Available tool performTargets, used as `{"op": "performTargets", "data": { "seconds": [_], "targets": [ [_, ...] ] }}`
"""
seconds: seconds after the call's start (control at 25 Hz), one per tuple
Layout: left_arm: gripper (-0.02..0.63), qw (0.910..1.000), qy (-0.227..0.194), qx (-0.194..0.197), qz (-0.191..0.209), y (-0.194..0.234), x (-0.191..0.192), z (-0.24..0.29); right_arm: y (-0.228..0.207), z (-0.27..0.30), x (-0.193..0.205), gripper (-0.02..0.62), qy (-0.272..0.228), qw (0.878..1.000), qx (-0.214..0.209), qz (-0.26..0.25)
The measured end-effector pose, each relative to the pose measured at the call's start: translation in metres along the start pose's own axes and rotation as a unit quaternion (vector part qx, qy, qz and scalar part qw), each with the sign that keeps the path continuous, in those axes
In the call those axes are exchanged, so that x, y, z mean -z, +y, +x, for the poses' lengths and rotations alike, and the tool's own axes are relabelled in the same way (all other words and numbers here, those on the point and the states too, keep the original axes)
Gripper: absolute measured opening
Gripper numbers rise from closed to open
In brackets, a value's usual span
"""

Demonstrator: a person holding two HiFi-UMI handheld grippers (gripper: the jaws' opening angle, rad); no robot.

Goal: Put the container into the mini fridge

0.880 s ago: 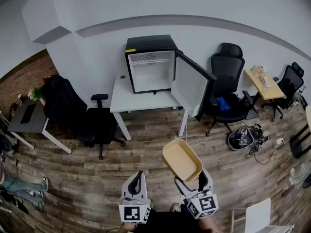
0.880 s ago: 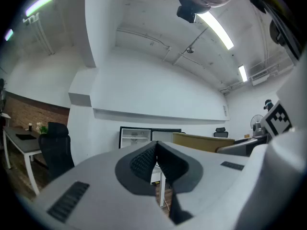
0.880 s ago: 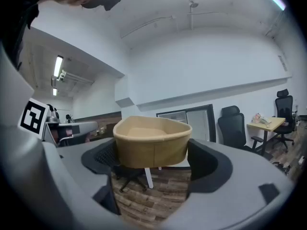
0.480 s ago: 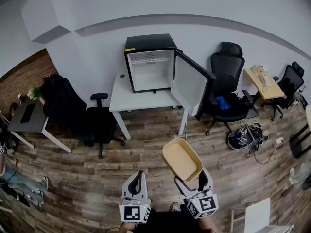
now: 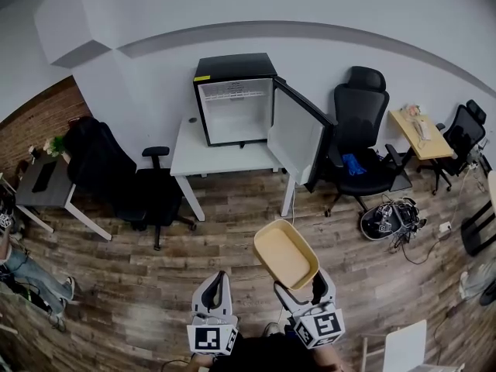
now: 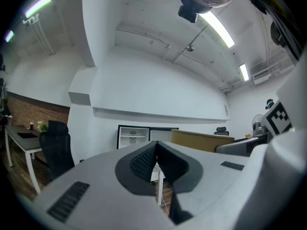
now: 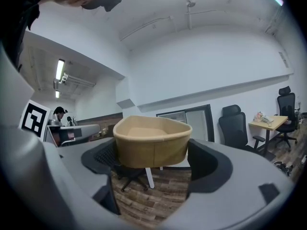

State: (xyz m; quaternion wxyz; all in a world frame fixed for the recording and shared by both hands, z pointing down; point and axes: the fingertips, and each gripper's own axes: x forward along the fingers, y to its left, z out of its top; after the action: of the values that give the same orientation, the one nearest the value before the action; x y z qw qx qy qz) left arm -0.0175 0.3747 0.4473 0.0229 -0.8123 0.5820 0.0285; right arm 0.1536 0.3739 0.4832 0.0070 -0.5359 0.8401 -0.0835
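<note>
A tan open container (image 5: 285,253) (image 7: 152,141) is held up in the air above the floor, my right gripper (image 5: 296,285) (image 7: 152,158) shut on its sides. The black mini fridge (image 5: 236,99) (image 7: 191,119) stands on a white table (image 5: 225,160) by the far wall, its door (image 5: 297,134) swung open to the right and its white inside bare. My left gripper (image 5: 218,294) (image 6: 155,164) is beside the right one, shut with nothing between its pads. The fridge (image 6: 139,137) also shows far ahead in the left gripper view.
Black office chairs stand left (image 5: 147,184) and right (image 5: 360,142) of the white table. A grey desk (image 5: 43,184) is at far left, a small wooden table (image 5: 418,134) at far right. Cables and gear (image 5: 386,217) lie on the wood floor.
The whole scene has slid slightly left and down in the head view. Both grippers and the container keep the same pose.
</note>
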Motion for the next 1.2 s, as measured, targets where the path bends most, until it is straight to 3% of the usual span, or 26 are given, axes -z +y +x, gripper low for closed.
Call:
{"op": "performTargets", "data": {
  "seconds": [0.32, 0.6, 0.84, 1.2],
  "targets": [
    [0.008, 0.9995, 0.007, -0.029, 0.002, -0.027, 0.002, 0.011, -0.032, -0.006, 0.002, 0.462, 0.006, 0.999, -0.031, -0.003],
    [0.008, 0.9990, 0.021, -0.040, 0.003, -0.020, 0.012, 0.040, -0.049, 0.021, 0.007, 0.462, 0.013, 0.999, -0.039, 0.006],
    [0.008, 0.9991, 0.020, -0.037, -0.008, 0.008, 0.024, 0.091, -0.060, 0.071, 0.003, 0.462, 0.018, 0.999, -0.034, -0.003],
    [0.008, 0.9998, -0.004, -0.016, -0.013, 0.084, 0.016, 0.189, -0.071, 0.188, -0.016, 0.462, 0.017, 1.000, -0.006, -0.017]
  ]
}}
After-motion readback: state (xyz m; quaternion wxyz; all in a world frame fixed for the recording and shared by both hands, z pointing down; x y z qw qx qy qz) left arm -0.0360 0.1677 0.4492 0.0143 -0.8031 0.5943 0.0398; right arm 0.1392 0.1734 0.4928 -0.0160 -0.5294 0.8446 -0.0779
